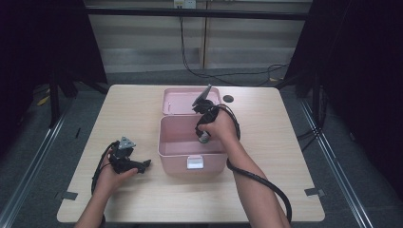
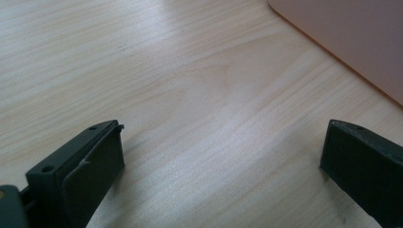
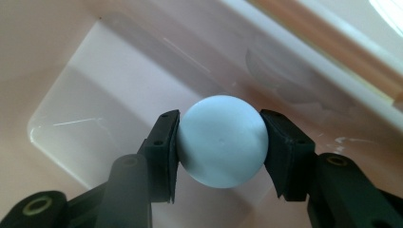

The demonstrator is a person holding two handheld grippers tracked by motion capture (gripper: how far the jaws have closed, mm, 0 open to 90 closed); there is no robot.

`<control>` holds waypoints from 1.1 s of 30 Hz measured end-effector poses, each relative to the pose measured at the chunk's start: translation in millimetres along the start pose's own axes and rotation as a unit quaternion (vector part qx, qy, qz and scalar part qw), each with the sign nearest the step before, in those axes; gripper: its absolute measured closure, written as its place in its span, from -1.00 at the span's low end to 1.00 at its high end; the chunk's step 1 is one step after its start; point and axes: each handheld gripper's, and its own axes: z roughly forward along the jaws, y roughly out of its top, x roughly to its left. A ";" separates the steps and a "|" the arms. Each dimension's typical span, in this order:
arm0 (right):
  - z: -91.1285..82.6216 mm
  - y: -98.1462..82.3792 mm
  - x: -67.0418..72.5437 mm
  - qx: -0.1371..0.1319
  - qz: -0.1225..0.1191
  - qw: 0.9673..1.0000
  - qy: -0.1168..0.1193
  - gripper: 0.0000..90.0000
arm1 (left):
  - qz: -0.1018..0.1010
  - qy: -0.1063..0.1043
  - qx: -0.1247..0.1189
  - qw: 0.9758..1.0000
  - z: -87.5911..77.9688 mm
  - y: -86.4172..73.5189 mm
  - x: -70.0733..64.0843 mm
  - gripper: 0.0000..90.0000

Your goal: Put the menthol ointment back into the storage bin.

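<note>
Right gripper [image 3: 219, 142]: pinching pale blue ball [image 3: 221, 141], held inside open pink box [image 1: 167, 137] | left gripper [image 2: 221, 156]: jaws spread, nothing between, resting on wooden table [image 2: 190, 95] left of box

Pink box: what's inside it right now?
The right gripper holds a pale blue ball inside the pink box, above a bare floor. The ball and jaws hide the floor directly beneath.
</note>
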 end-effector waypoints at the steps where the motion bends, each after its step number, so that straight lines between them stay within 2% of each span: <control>1: 0.2 0.0 -0.2 0.000 0.002 1.000 0.000 0.12 | -0.001 0.000 -0.001 1.000 0.1 0.0 -0.2 -1.00; 33: 10.4 1.5 3.2 -0.001 0.009 1.000 -0.010 0.12 | -0.003 0.000 -0.004 1.000 0.5 -0.2 -0.4 -1.00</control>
